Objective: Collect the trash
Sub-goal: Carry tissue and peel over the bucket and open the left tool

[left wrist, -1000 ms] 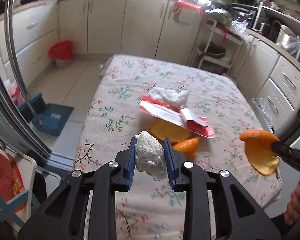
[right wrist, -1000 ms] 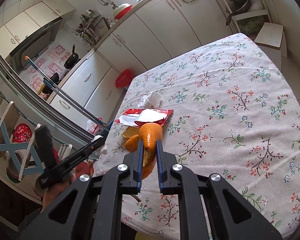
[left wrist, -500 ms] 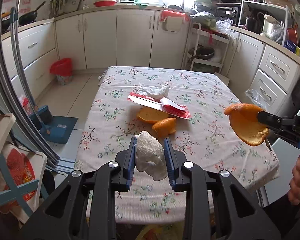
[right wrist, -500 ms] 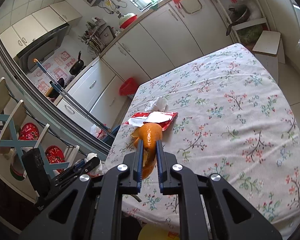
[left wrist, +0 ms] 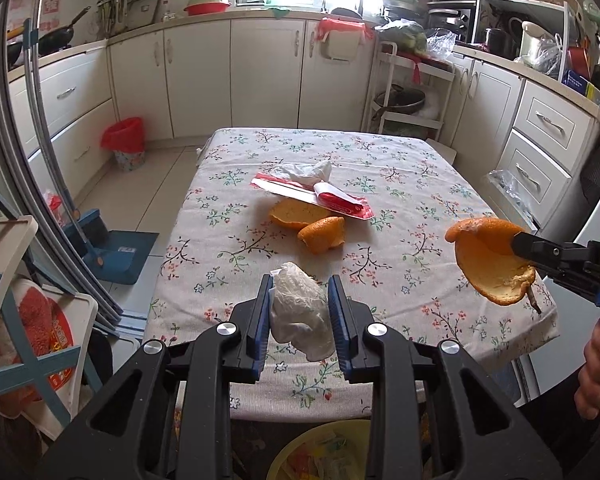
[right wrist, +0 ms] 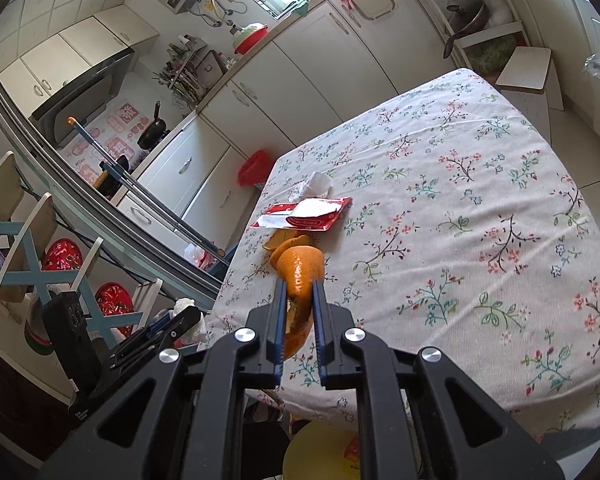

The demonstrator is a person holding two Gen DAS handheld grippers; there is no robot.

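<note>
My left gripper (left wrist: 299, 286) is shut on a crumpled white tissue (left wrist: 298, 316) and holds it above the table's near edge. My right gripper (right wrist: 298, 286) is shut on an orange peel (right wrist: 300, 270), also held above the near edge; the peel shows at the right of the left wrist view (left wrist: 488, 262). On the floral tablecloth (left wrist: 380, 168) lie two orange peels (left wrist: 310, 224), a red and white wrapper (left wrist: 324, 196) and another crumpled tissue (left wrist: 300, 170). A yellow bin (left wrist: 320, 452) with trash in it stands below the near edge, under both grippers.
White cabinets line the walls. A red-lined waste bin (left wrist: 125, 142) stands on the floor at the far left. A blue dustpan and brush (left wrist: 108, 248) lie left of the table. A folding chair (left wrist: 24, 320) is at the near left.
Both grippers have pulled back from the table towards its near edge and risen, each still holding its piece. The yellow bin has come into view below.
</note>
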